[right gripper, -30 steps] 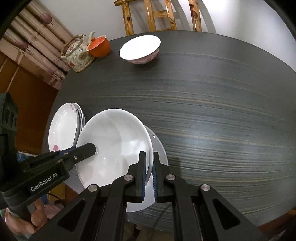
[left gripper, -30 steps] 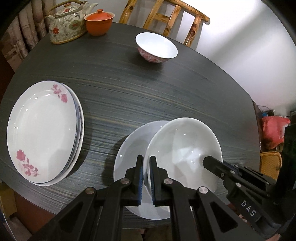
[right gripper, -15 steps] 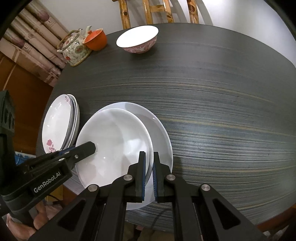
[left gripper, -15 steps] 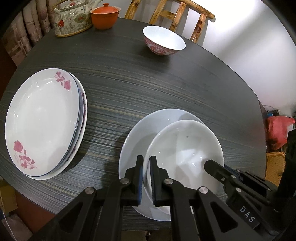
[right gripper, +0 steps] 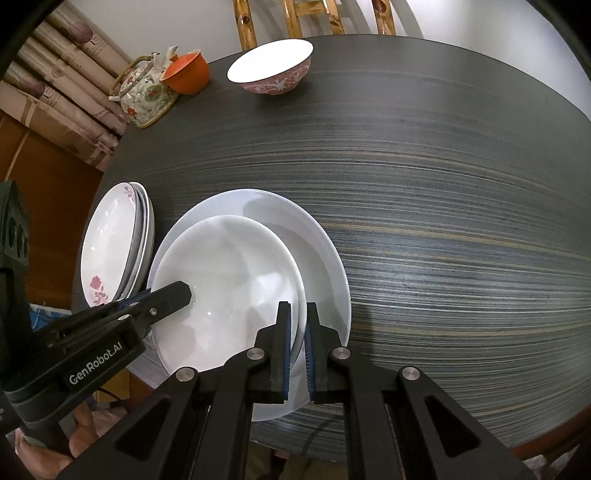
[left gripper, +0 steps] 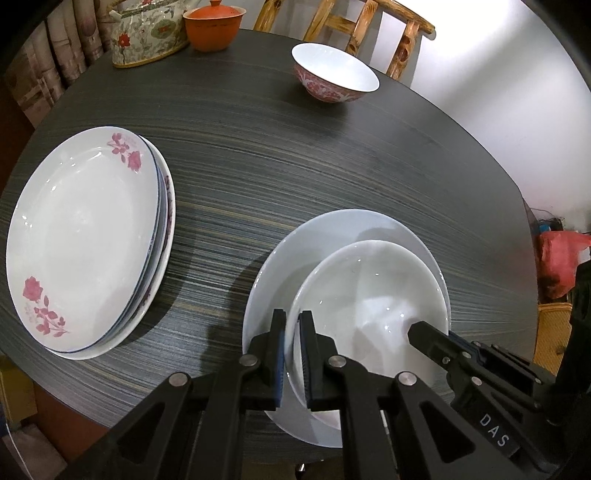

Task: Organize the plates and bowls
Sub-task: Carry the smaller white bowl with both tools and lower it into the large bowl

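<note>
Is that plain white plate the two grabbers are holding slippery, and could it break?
Probably slippery: the white plate looks glossy, with bright glints, and each set of jaws pinches only its thin rim. It looks like glazed ceramic, so likely stiff and breakable if dropped. It sits over the bigger plate, so a slip might clink there first.

Five plates — one bowl.

Round dark table with streaked wood grain. Landmark: large white plate at the near edge, carrying a smaller white dish. Left of the plate, just apart from it: stack of rose-patterned plates. Beyond the plate, near the far edge: pink-patterned bowl. Far left of the plate, side by side: floral teapot and orange lidded cup.
</note>
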### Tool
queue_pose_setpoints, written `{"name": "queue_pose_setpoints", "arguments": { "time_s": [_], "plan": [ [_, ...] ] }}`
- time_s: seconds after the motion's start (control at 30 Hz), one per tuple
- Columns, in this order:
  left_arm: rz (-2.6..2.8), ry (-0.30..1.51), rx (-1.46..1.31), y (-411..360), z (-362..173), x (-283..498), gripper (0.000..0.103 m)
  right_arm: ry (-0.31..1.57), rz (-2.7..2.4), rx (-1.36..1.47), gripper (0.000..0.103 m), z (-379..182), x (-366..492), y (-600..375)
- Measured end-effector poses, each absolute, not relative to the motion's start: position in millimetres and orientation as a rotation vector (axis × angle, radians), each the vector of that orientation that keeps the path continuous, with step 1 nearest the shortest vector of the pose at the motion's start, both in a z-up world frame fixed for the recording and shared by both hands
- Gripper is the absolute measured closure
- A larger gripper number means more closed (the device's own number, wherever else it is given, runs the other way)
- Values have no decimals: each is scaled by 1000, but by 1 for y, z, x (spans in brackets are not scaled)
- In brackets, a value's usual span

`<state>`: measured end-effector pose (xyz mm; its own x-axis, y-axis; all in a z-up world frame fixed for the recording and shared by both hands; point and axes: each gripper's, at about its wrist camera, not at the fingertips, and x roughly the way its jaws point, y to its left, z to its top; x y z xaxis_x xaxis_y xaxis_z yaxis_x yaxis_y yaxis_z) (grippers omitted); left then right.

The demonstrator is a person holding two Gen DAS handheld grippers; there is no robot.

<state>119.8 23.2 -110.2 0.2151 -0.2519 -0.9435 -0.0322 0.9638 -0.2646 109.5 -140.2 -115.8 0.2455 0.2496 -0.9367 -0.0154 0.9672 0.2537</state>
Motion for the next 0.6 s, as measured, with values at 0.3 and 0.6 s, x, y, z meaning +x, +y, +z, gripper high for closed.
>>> {"name": "queue_pose_setpoints", "arguments": {
  "time_s": [0.3,0.6],
  "plan": [
    [-153,1341,-221,21,-109,120,95,1310,181,199,93,-117,110,-141],
    [-145,1345,-223,22,-109,121,95,1307,181,204,93,-117,109,-141]
  ]
}}
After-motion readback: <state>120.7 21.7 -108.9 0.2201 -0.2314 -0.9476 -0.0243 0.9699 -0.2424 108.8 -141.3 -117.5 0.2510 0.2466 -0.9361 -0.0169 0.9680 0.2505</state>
